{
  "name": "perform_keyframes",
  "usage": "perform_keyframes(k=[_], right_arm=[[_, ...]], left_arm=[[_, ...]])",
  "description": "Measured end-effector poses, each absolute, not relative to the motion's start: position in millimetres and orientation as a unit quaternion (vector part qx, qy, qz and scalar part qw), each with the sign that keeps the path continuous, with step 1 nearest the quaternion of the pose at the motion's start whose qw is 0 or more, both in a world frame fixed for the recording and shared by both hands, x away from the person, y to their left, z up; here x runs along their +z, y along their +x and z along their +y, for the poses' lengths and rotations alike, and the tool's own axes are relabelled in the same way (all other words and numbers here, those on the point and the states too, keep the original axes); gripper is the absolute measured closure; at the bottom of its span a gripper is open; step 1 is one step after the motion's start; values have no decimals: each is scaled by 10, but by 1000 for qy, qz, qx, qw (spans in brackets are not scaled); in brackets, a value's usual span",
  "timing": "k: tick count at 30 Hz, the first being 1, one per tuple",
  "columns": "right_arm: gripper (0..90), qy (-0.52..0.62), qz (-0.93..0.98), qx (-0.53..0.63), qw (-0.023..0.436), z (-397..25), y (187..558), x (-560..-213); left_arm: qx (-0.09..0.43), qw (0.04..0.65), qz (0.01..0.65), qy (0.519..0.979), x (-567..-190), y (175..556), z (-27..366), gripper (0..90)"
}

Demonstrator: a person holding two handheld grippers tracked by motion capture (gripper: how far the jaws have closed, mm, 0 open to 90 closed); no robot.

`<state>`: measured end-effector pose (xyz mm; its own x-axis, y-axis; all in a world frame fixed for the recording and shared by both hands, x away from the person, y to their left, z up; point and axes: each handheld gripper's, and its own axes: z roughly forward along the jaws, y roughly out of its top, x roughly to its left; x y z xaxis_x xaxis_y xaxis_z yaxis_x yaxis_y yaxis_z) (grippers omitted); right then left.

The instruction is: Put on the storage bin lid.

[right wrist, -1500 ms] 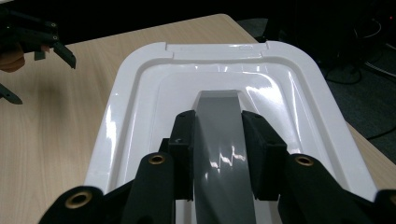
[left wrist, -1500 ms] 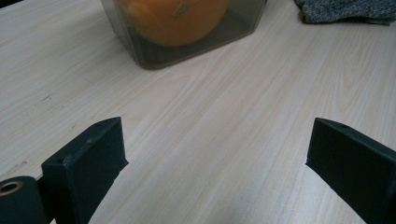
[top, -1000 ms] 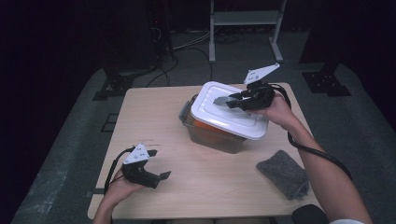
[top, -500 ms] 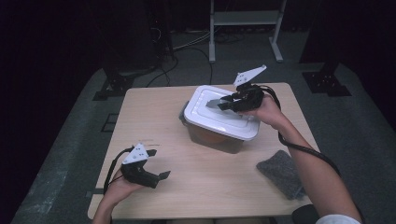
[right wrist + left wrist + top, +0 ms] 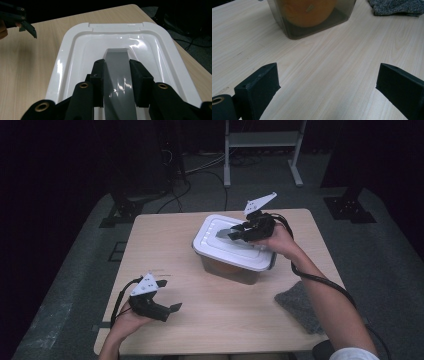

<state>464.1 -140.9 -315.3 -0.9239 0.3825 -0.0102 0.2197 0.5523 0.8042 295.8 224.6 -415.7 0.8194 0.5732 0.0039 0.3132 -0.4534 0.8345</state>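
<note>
The right gripper (image 5: 239, 233) sits over the white lid (image 5: 231, 246) of a translucent container (image 5: 235, 270) that stands a little right of the middle of the wooden surface (image 5: 165, 245). In the right gripper view its black fingers (image 5: 98, 77) are closed tight on the grey handle (image 5: 118, 82) running along the middle of the lid, one on each side. An orange round object (image 5: 308, 11) shows through the container's wall in the left gripper view. The left gripper (image 5: 170, 310) rests low near the front left corner of the surface, well apart from the container, its fingers (image 5: 259, 87) spread wide with nothing between them. A grey cloth (image 5: 300, 305) lies near the front right edge.
</note>
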Motion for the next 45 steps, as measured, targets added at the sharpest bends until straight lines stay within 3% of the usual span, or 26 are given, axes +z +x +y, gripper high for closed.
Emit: perform_keyframes(k=[45], right_arm=[[656, 174, 882, 431, 81, -1376, 4774, -3331]], left_arm=[[143, 455, 265, 838, -4154, 2959, 2252, 36]])
